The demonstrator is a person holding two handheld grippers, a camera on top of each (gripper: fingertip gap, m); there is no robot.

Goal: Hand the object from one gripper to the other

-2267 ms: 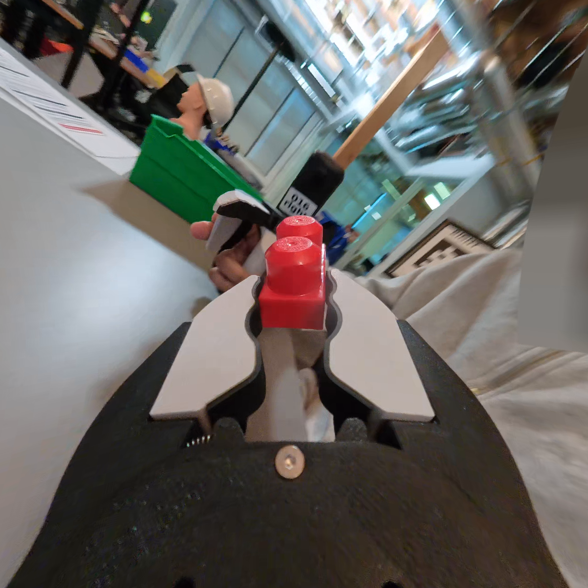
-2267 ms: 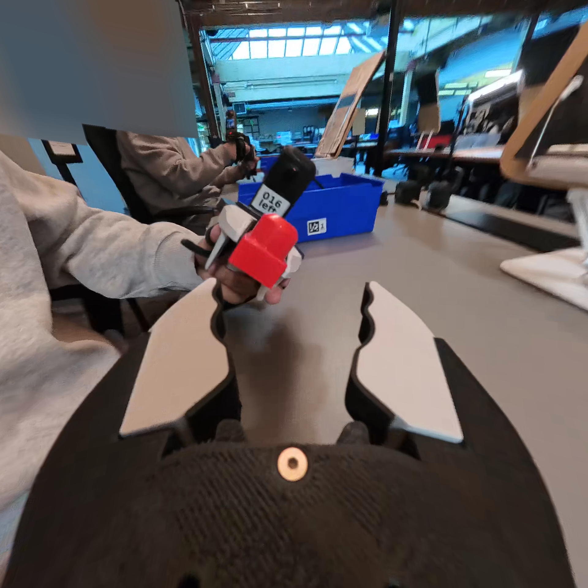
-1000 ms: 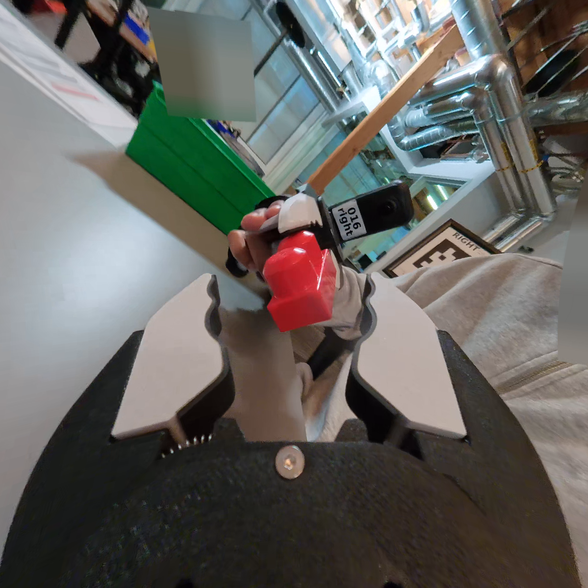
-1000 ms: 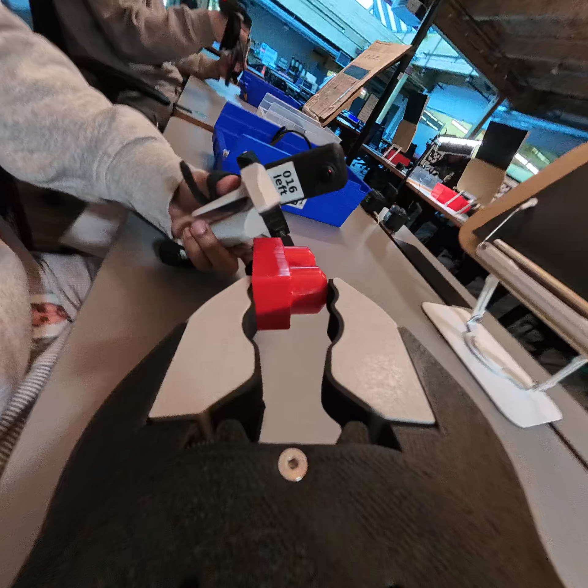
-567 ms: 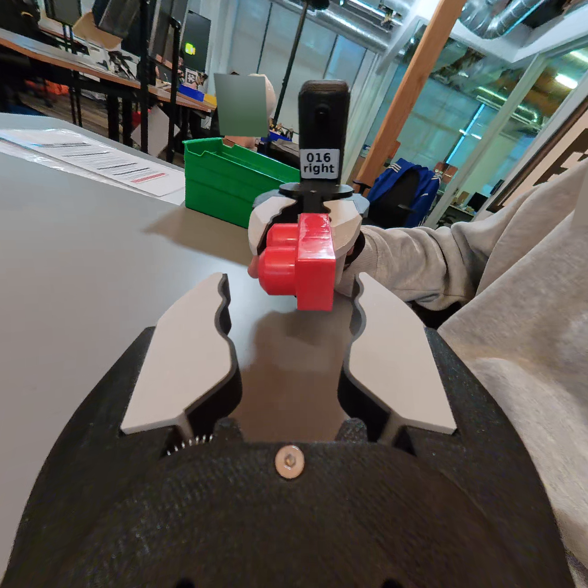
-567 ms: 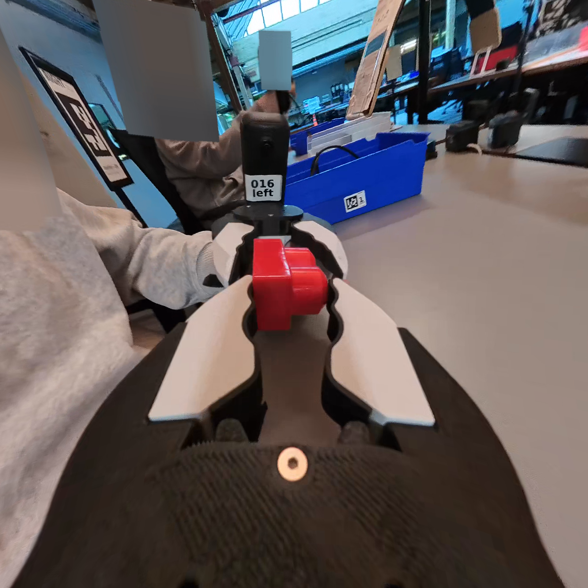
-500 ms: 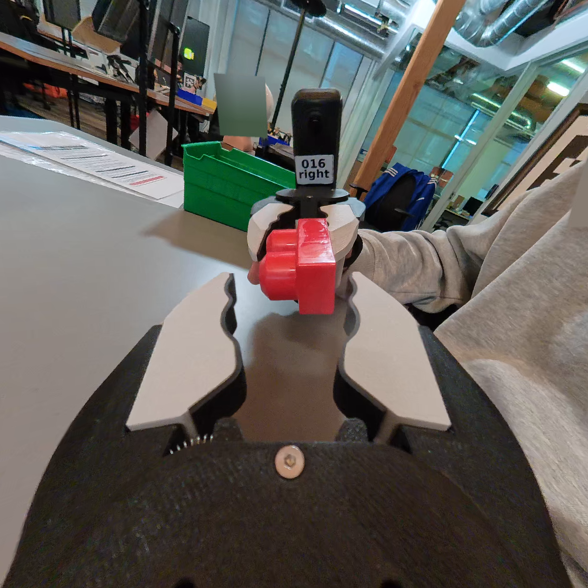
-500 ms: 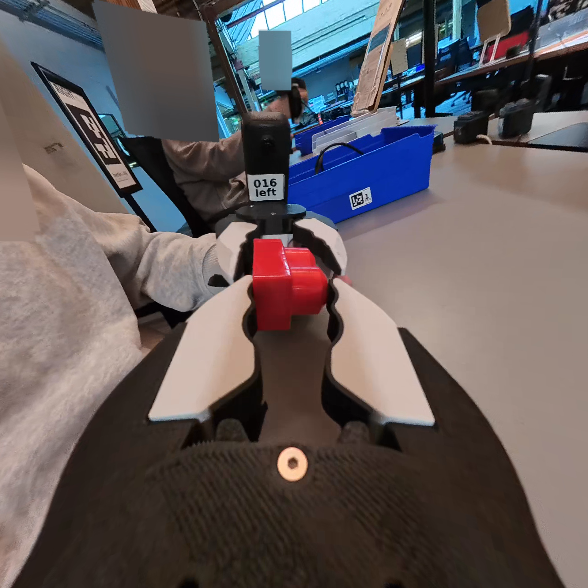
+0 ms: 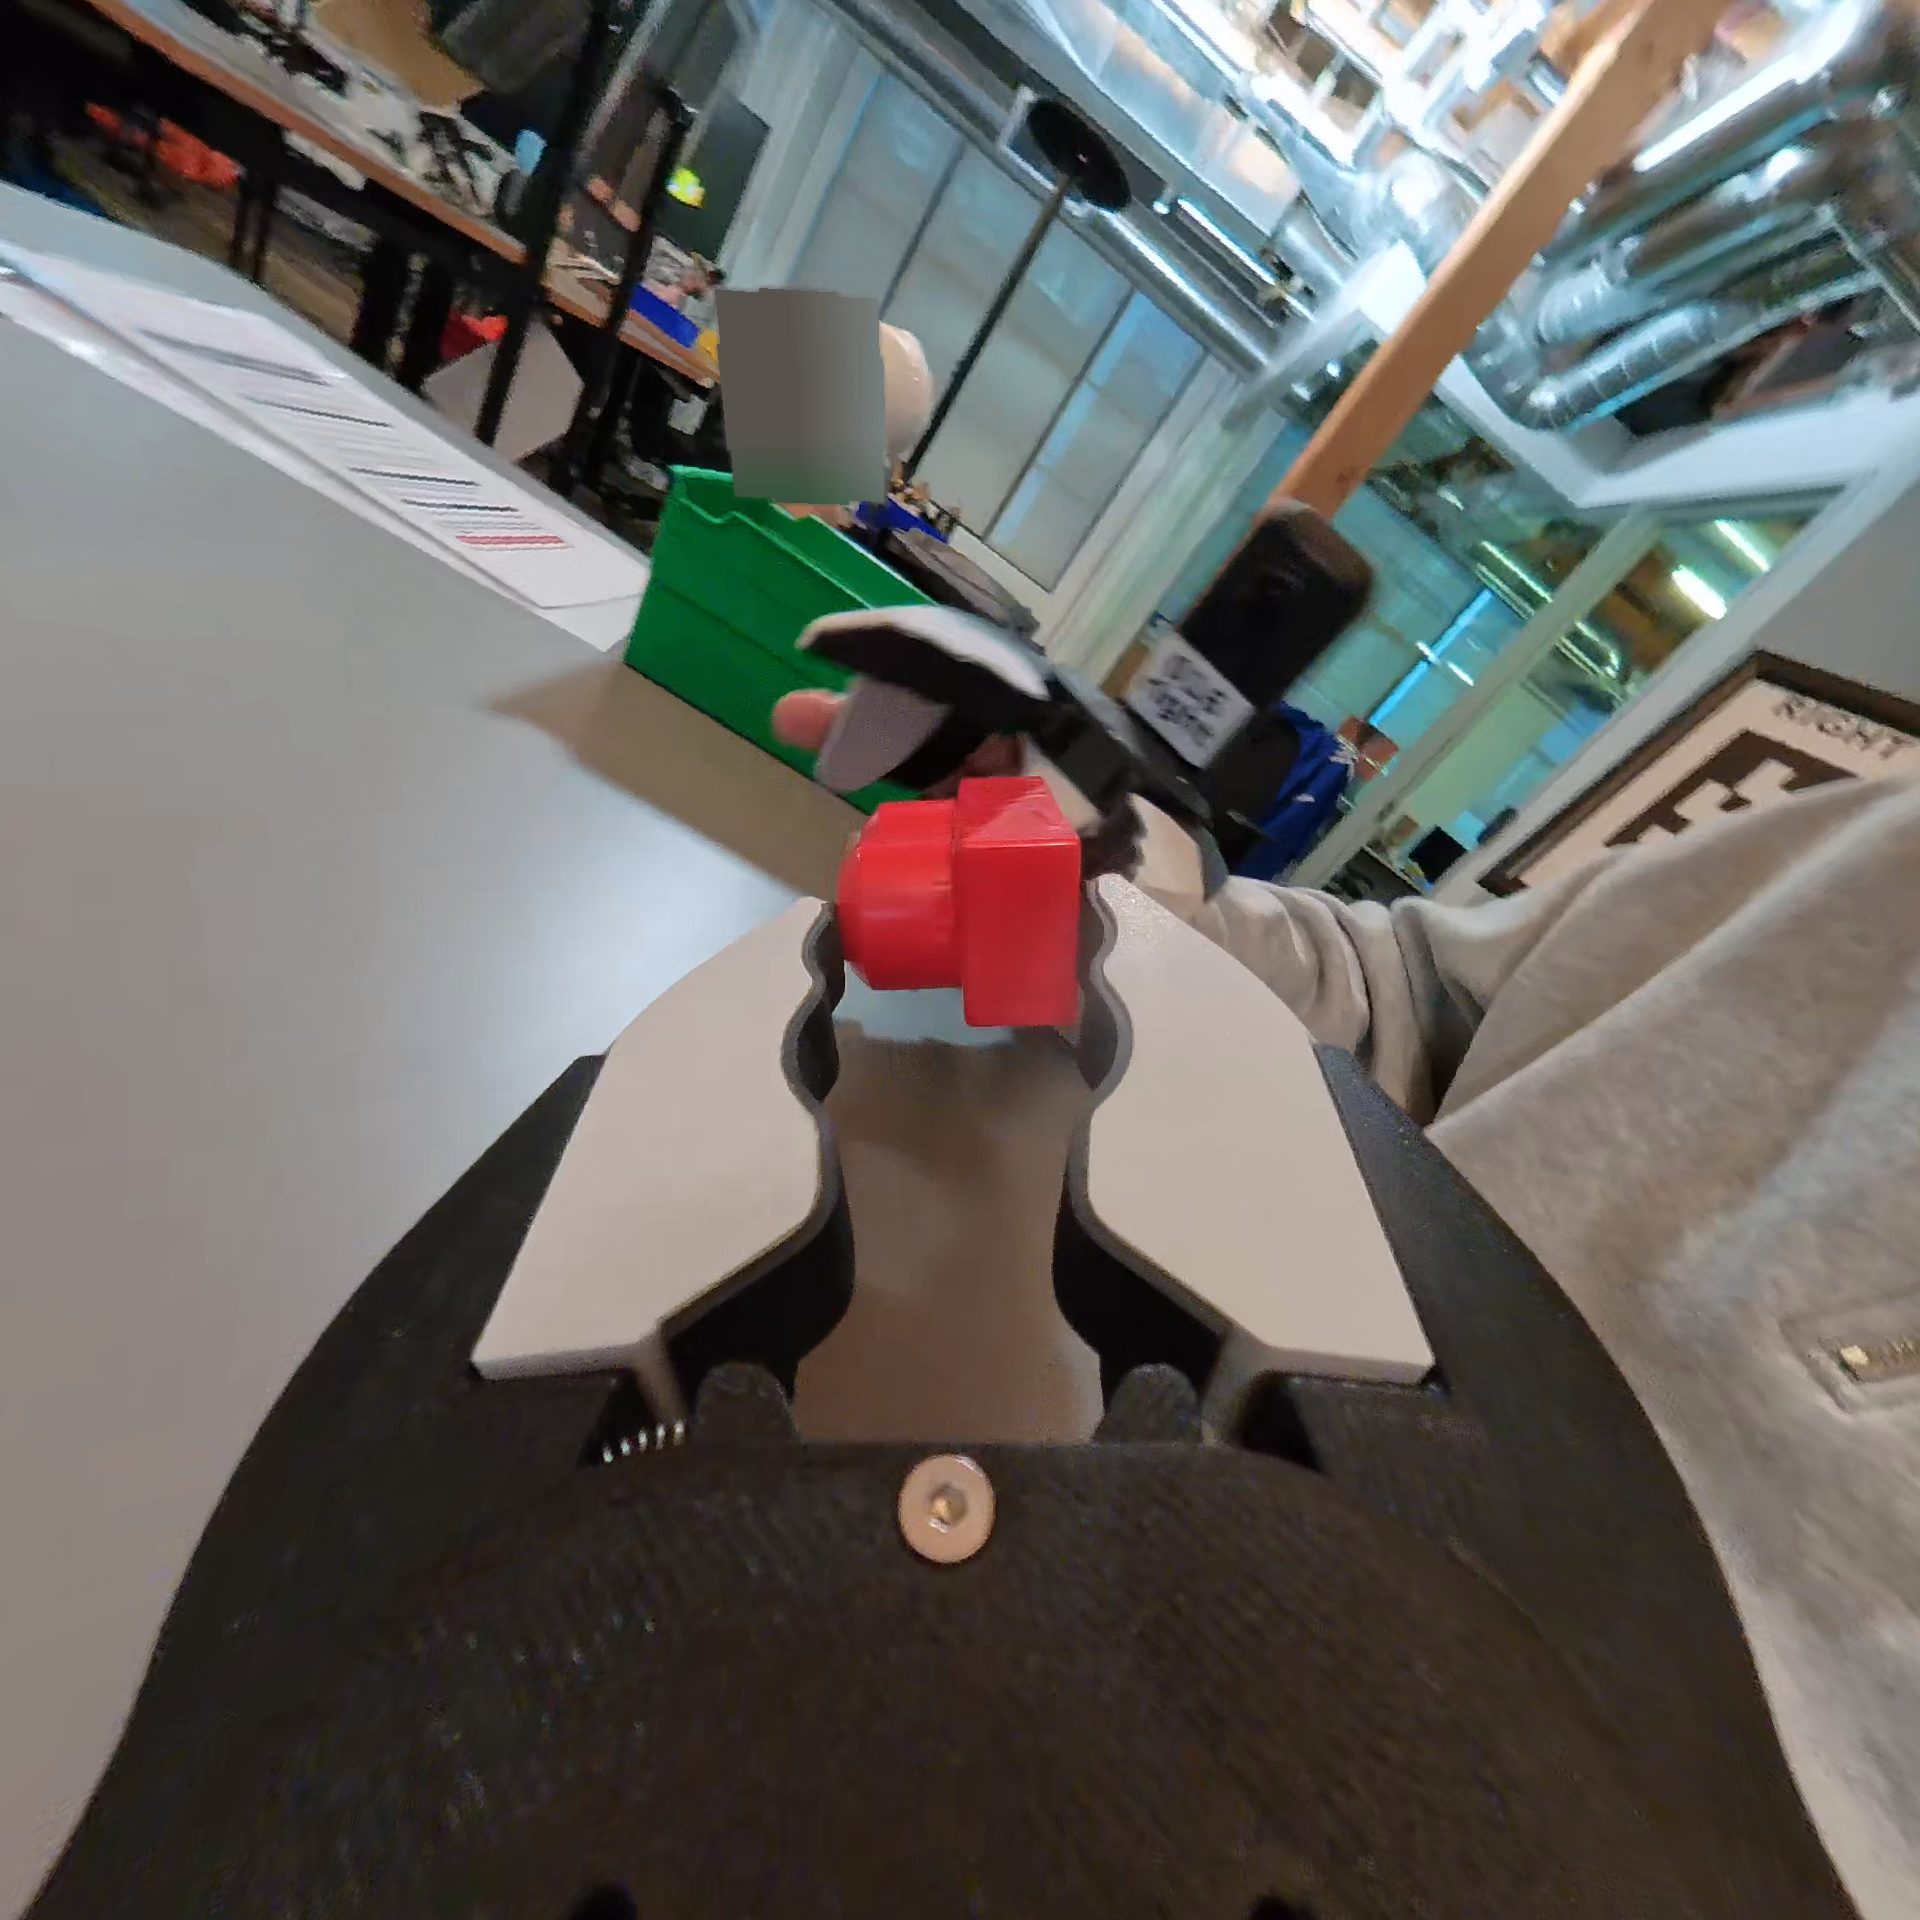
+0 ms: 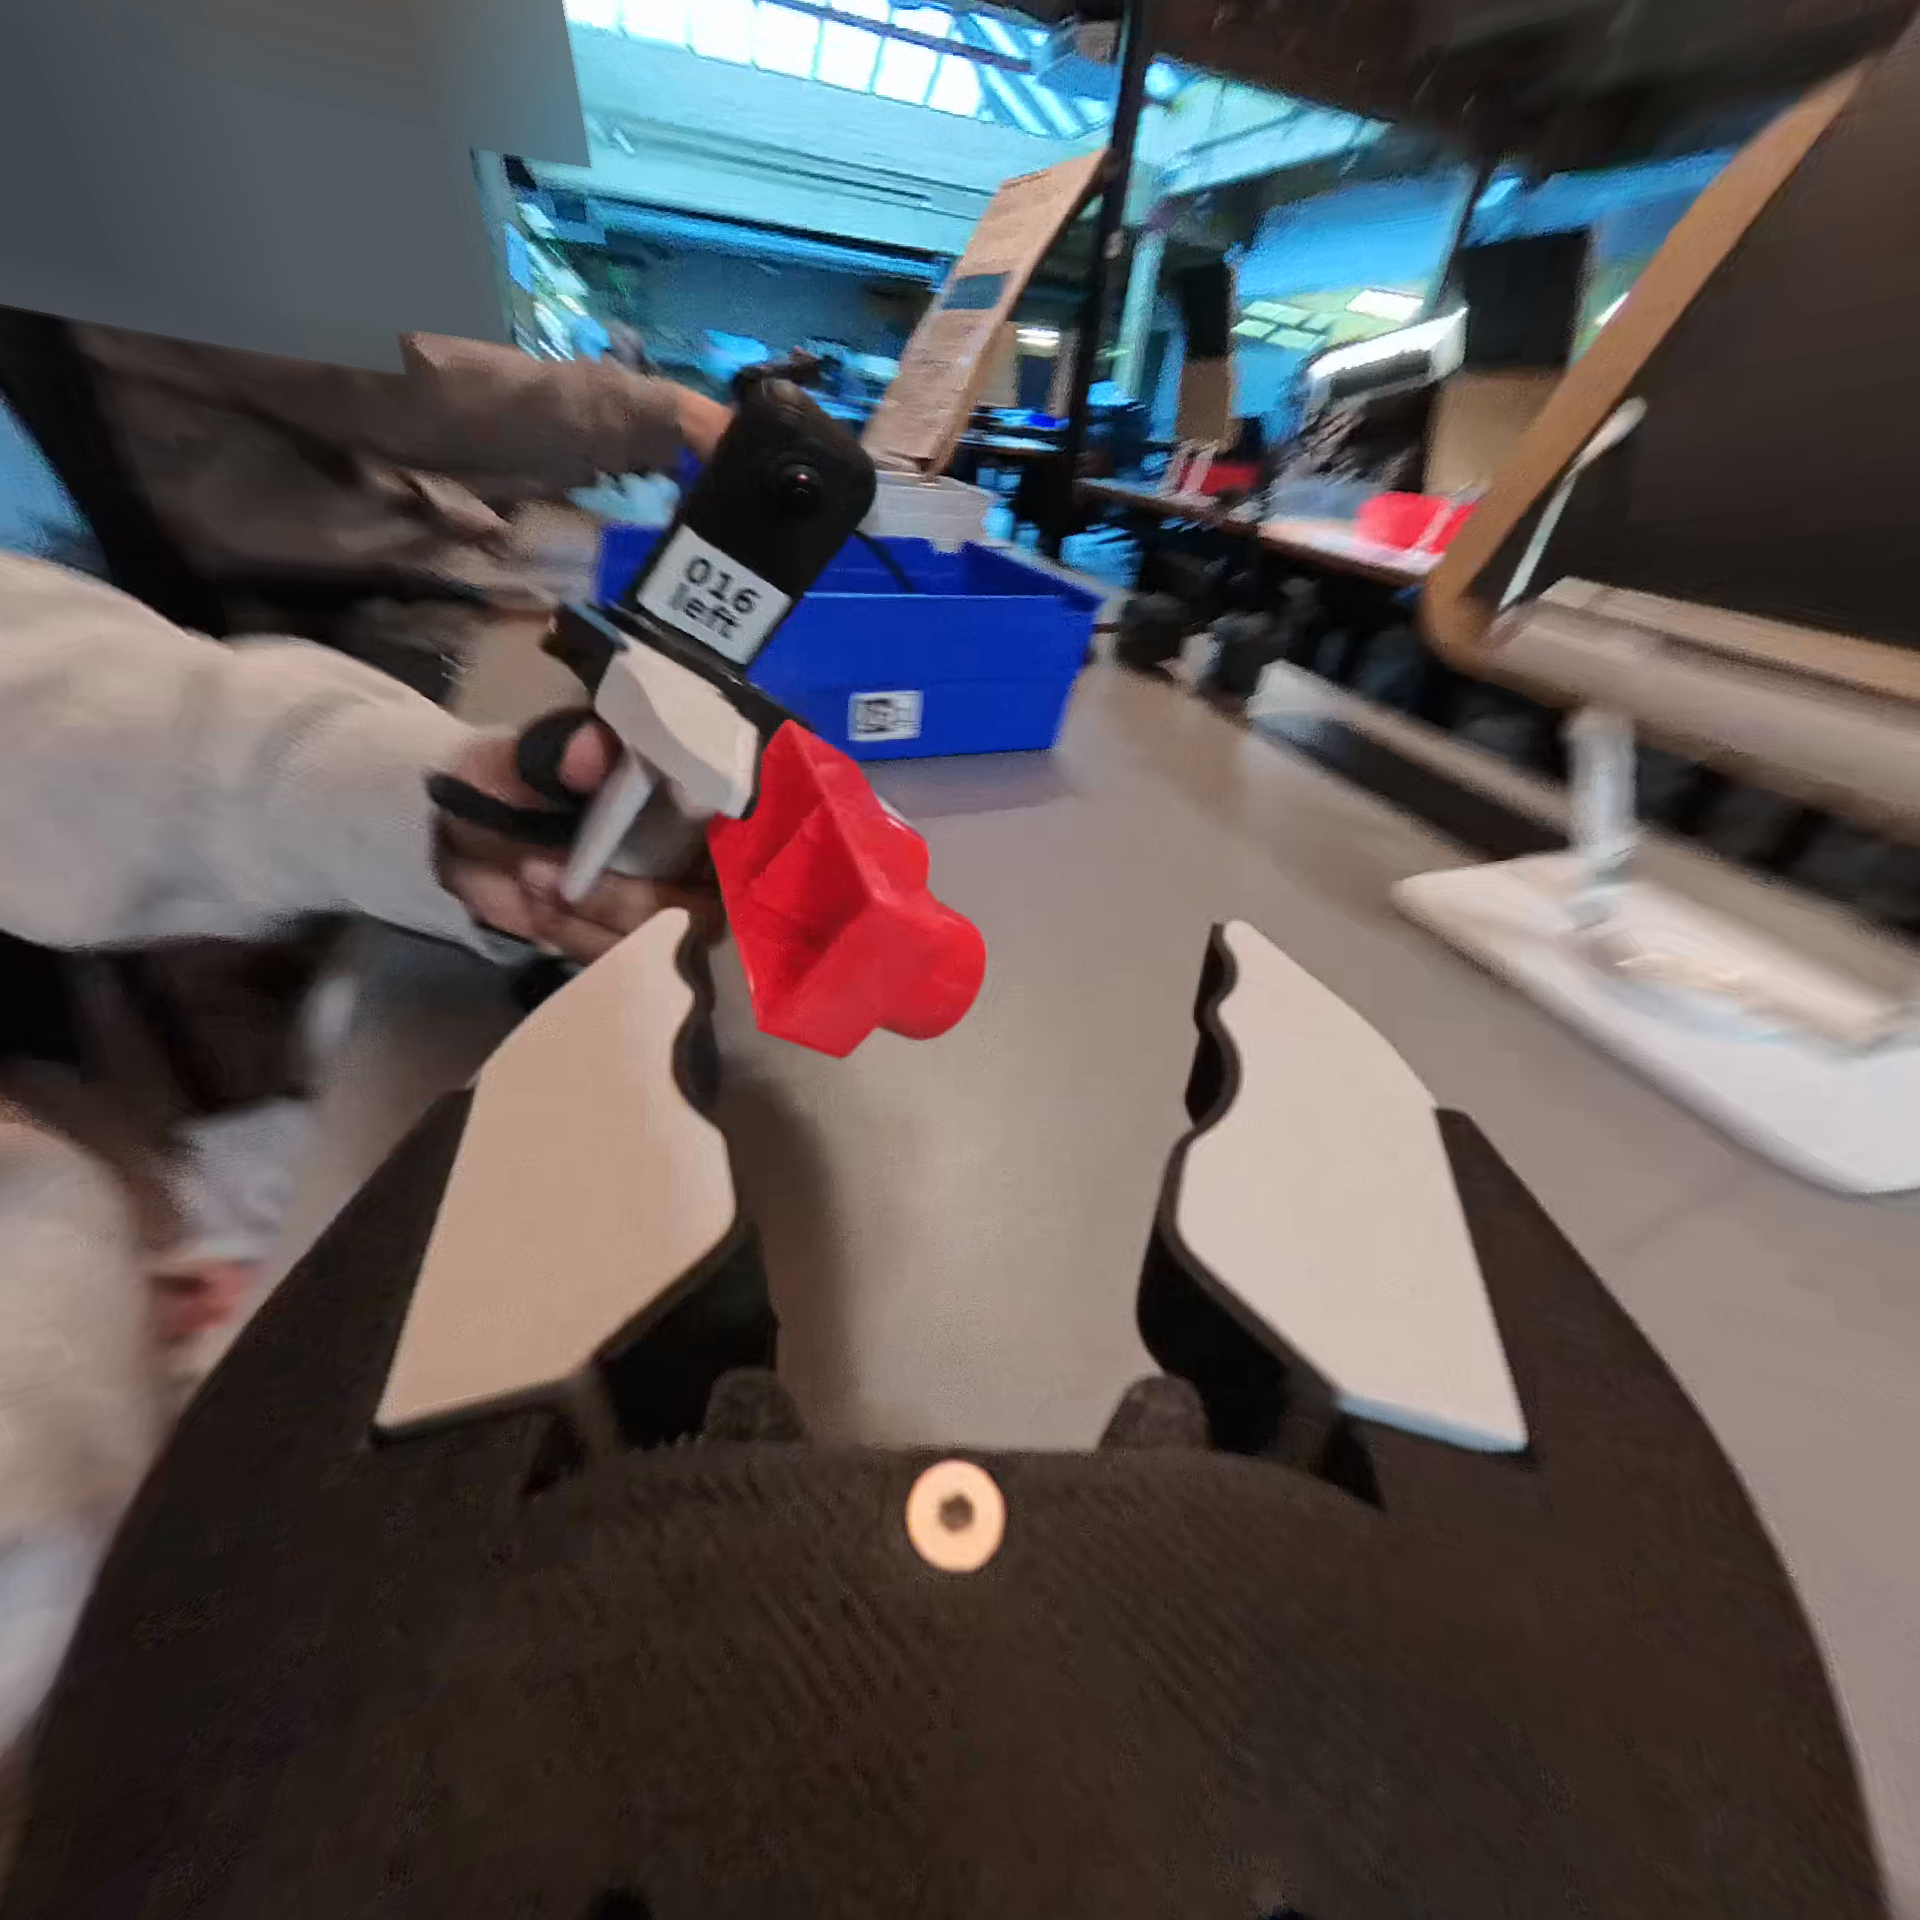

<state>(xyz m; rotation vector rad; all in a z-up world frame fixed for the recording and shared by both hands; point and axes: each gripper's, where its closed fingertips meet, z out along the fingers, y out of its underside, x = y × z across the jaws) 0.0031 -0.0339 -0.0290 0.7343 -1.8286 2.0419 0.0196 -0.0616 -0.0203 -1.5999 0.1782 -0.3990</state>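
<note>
The left gripper [image 9: 961, 925] clamps the red two-stud toy brick [image 9: 961, 899] between its fingertips, studs pointing sideways, held in the air above the grey table [image 9: 260, 831]. The right gripper [image 10: 951, 997] hangs just beside it, jaws spread wide and empty, its hand [image 9: 805, 717] tilted.

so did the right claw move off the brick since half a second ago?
Yes. The right claw opened and backed away; the red brick now sits left, nearer the blue bin.

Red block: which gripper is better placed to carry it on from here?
Left. The left gripper is shut on the red block, while the right gripper is open, with nothing between its fingers.
</note>
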